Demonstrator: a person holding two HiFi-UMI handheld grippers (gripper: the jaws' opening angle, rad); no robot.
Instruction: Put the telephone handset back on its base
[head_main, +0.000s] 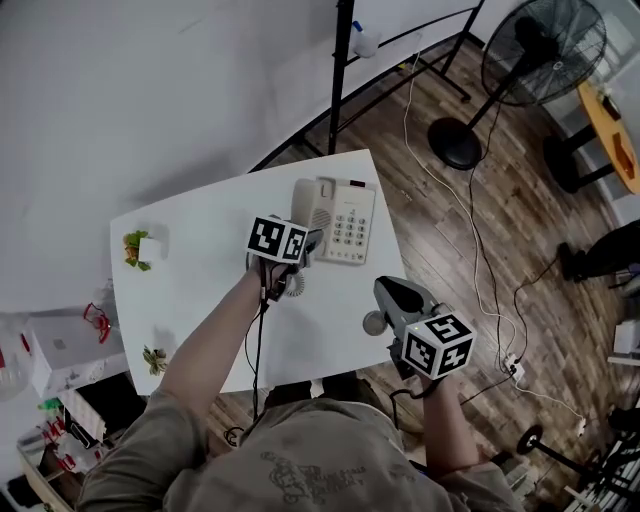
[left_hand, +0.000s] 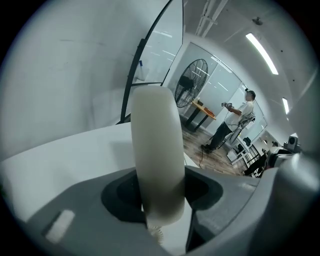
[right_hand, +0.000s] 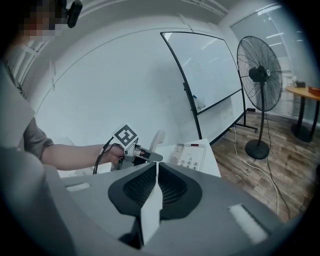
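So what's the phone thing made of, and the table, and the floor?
The cream telephone handset and its push-button base look like smooth, matte moulded plastic: rounded edges, even colour. The white rectangular table has a flat, plain top, probably laminate or painted board. The brown floor shows plank lines: wood or wood-look laminate.

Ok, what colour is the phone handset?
The handset is plain cream, off-white, with no pattern. It shows best in the left gripper view.

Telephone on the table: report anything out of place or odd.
The handset is off its base, gripped upright in the left gripper close beside it over the white table. Nothing else looks askew or damaged.
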